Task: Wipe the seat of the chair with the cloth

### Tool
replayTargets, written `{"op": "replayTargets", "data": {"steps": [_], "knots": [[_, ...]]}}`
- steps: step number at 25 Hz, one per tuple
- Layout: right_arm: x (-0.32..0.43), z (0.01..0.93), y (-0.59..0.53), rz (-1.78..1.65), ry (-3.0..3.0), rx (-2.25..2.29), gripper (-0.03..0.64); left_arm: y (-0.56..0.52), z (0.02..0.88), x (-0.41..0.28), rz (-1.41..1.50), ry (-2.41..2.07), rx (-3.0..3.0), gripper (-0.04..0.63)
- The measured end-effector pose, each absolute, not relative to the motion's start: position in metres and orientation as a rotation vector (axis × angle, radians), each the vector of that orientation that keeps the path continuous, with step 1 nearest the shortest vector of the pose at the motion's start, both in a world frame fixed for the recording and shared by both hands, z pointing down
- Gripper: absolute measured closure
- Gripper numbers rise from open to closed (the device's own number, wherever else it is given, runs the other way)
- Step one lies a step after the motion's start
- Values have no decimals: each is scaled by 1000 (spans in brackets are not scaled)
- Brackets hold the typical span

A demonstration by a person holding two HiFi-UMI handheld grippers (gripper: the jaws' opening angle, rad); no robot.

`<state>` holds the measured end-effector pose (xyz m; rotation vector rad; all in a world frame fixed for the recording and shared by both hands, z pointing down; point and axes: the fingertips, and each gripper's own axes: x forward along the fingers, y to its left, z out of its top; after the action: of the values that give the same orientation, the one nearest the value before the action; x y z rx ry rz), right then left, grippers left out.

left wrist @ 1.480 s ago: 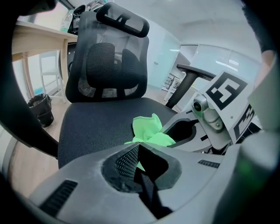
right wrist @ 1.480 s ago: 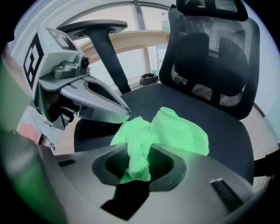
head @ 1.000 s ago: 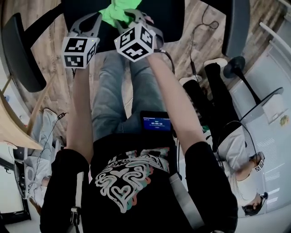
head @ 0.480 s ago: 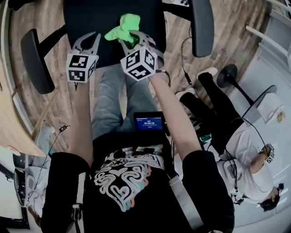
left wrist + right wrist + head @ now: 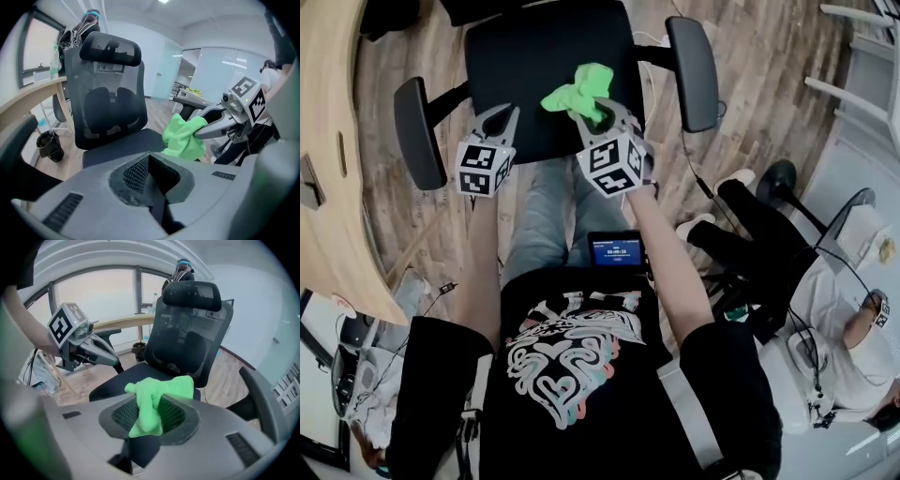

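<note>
Right claw (image 5: 592, 103) is clenched on the bunched green cloth (image 5: 574, 86), pinched between its pads. The cloth sits over the front part of the black chair seat (image 5: 525, 56); can't tell if it touches. Left claw (image 5: 499, 117) is closed with tips together, holding nothing, at the seat's front edge and apart from the cloth.

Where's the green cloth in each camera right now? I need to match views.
Head view: green cloth top centre, over the chair seat.
Left gripper view: right of centre, held by the right gripper.
Right gripper view: centre, clamped between the fingers.
Shared landmark: chair seat.
</note>
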<state>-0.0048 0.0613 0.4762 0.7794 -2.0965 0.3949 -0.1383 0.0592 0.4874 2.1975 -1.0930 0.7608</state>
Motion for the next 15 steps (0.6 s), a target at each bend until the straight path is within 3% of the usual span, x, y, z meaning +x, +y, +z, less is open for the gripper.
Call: {"op": "replayTargets", "data": {"steps": [15], "knots": [[16, 357, 72, 293, -2168, 973, 495, 70, 368, -171, 664, -1298, 2290, 595]]}}
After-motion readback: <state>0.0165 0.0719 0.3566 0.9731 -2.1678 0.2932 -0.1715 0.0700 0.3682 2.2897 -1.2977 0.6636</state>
